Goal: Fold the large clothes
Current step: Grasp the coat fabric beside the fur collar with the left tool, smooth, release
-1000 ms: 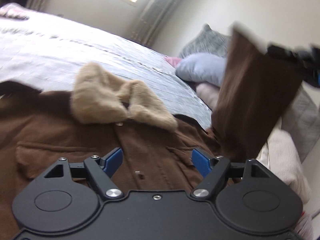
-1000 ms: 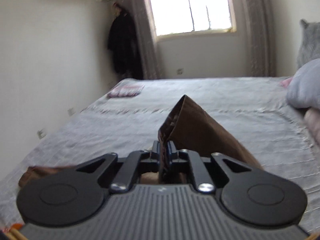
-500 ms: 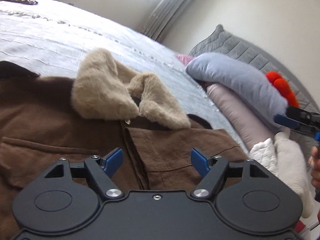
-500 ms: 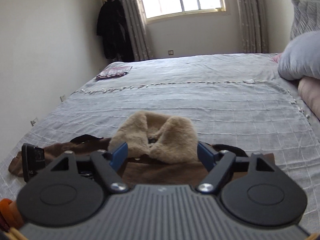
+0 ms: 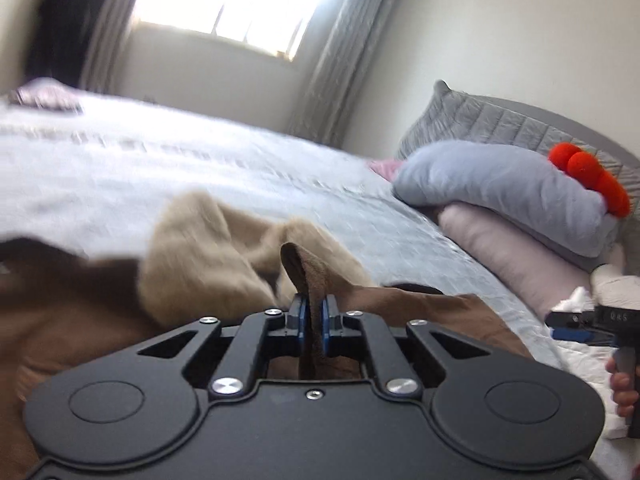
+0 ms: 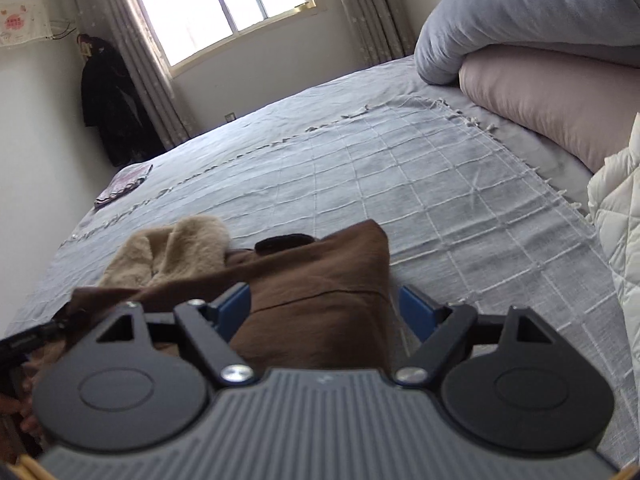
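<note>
Left wrist view alone shows the left tool [image 5: 313,320] just closed, clamped on a brown fold of the coat [image 5: 420,308], which lies on the bed [image 5: 280,176]. Right wrist view shows the right tool [image 6: 325,307] spread apart, its jaws having just opened, over the coat's folded sleeve [image 6: 320,292]; the coat's lower part is cut off.

- A brown coat [image 6: 316,300] is lying spread on the grey bedspread [image 6: 400,184], its front facing up.
- Its tan fleece collar [image 6: 172,248] is lying bunched at the end toward the window.
- One sleeve is lying folded across the chest.
- A fold of brown cloth [image 5: 304,276] is standing up, pinched.
</note>
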A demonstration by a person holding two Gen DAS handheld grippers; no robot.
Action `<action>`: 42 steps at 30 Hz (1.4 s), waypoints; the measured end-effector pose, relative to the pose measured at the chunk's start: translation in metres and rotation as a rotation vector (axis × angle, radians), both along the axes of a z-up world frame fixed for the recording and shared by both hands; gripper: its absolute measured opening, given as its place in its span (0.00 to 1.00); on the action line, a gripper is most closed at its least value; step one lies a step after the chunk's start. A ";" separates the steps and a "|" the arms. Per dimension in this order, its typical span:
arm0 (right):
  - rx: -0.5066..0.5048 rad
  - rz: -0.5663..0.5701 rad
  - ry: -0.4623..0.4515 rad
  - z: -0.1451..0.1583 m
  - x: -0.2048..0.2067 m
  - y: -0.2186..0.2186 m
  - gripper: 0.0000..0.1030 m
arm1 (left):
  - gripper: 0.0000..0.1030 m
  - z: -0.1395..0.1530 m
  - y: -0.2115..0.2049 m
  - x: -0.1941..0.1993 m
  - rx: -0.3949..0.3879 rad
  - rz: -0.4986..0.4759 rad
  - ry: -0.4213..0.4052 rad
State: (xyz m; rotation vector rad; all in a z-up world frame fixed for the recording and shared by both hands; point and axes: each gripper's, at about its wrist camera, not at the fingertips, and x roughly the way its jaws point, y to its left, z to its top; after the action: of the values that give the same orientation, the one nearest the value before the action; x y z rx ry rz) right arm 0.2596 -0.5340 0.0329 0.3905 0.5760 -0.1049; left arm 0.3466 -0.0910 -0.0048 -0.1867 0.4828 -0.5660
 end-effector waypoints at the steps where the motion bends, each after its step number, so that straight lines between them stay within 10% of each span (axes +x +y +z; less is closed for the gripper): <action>1: -0.007 0.002 -0.002 -0.004 0.001 0.002 0.79 | 0.08 0.002 0.000 0.001 0.060 0.046 -0.007; 5: -0.060 0.034 0.004 -0.024 0.007 0.020 0.77 | 0.15 -0.015 -0.005 0.023 0.243 0.104 0.123; 11: -0.205 0.031 0.210 -0.073 0.032 0.037 0.74 | 0.33 -0.012 -0.014 0.008 0.213 0.033 0.001; 19: -0.180 -0.047 -0.055 -0.032 0.039 0.053 0.58 | 0.39 -0.039 -0.072 0.017 0.273 -0.158 -0.008; 24: -0.232 -0.053 0.052 -0.066 0.071 0.054 0.54 | 0.42 -0.071 -0.071 0.022 0.298 -0.181 -0.019; 42: -0.324 0.057 0.093 -0.023 0.000 0.117 0.78 | 0.64 -0.013 -0.019 -0.044 0.221 -0.155 0.092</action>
State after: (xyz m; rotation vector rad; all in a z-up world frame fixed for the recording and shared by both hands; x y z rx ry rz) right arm 0.2598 -0.4169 0.0101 0.0542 0.6489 -0.1593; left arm 0.3027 -0.1098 -0.0177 0.0361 0.6485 -0.6527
